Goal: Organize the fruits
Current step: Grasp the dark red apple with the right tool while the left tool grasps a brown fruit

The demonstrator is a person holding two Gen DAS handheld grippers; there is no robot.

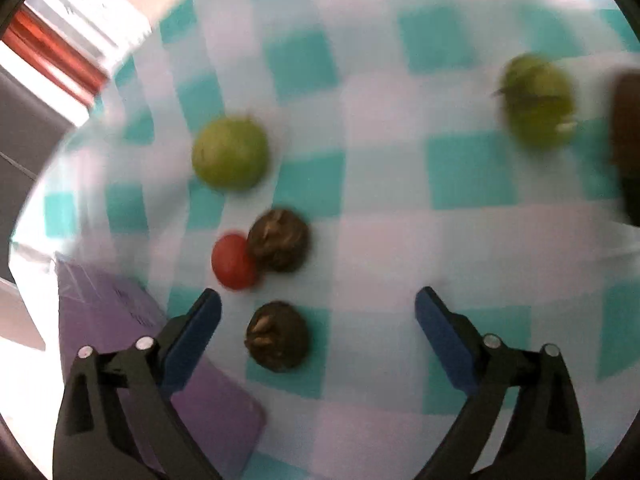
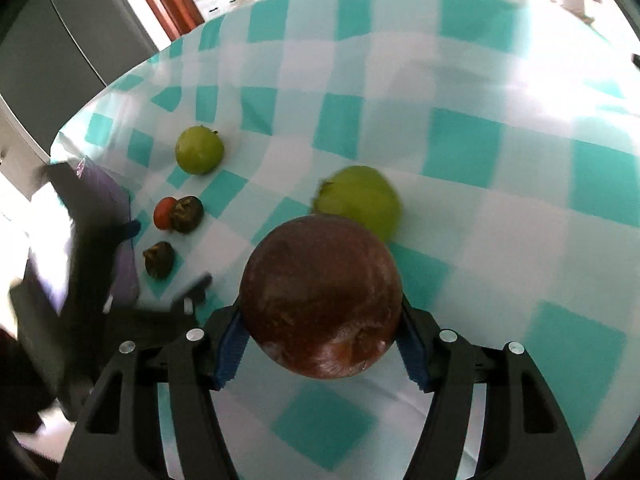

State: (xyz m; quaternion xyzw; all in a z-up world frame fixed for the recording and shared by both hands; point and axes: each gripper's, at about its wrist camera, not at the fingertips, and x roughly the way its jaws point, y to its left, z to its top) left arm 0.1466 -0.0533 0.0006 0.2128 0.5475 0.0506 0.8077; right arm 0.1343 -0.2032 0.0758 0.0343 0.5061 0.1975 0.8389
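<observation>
Two fisheye views look along two claws over a counter (image 2: 500, 216) covered in a teal-and-white checked cloth.

In the right wrist view, the right claw (image 2: 320, 336) fills the bottom of the frame. Its blue pads press both sides of a large round reddish-brown fruit (image 2: 320, 296), which sits at lower centre and hides the cloth behind it. Just beyond that fruit, partly hidden by it, lies a blurred green fruit (image 2: 360, 200). Farther off, toward the left of the frame, are a small dark brown fruit (image 2: 159, 259), then a second dark brown fruit (image 2: 186, 214) touching a small red fruit (image 2: 163, 212), then a second green fruit (image 2: 199, 150) at upper left. A purple sheet (image 2: 120, 216) lies at the left edge, and the blurred left claw (image 2: 172, 256) shows there as a dark shape.

In the left wrist view, the left claw (image 1: 318, 312) stands at the bottom with its blue pads spread wide and nothing between them. The nearest dark fruit (image 1: 277, 336) lies on the cloth between the pad tips, closer to the left one, untouched. The purple sheet (image 1: 132, 320) shows more fully at lower left, passing under the left finger. This view is blurred, and the held reddish-brown fruit appears only as a dark sliver (image 1: 628, 140) at the right edge.
</observation>
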